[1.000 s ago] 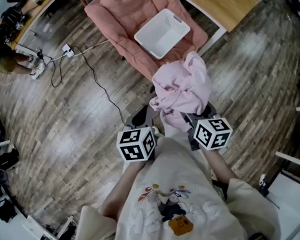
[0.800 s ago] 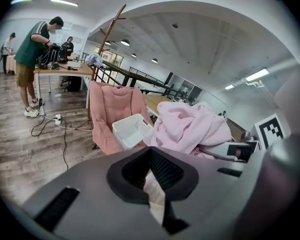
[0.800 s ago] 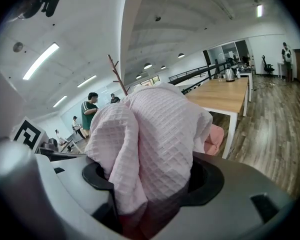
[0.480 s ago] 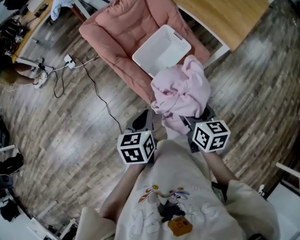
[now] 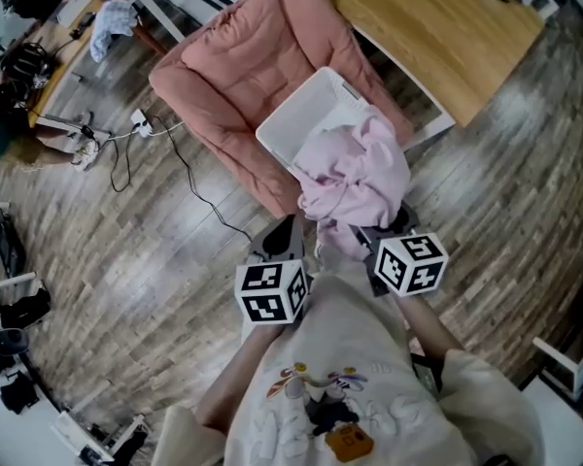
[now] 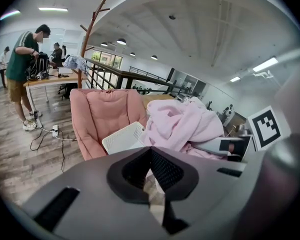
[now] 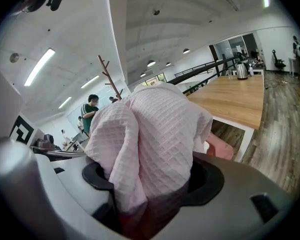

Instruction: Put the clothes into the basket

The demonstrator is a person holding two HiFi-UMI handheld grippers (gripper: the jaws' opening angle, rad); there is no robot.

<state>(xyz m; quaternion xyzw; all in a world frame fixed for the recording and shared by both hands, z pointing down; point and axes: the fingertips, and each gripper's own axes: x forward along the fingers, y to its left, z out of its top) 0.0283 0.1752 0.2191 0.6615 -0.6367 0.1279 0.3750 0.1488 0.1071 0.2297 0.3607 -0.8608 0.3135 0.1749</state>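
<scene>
Pink garment deep between jaws of the right gripper

A pink garment bunches mid-frame at the right gripper's front, overlapping the white basket's lower-right corner. The basket rests on a pink armchair.

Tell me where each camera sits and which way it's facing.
Head view: on the person's head, facing steeply down at pink garment, white basket, pink chair; torso, left claw, right claw show.
Left gripper view: on left claw, facing chair and basket; its jaws show.
Right gripper view: on right claw, facing the gripped garment; its jaws show.
All share the garment.
</scene>
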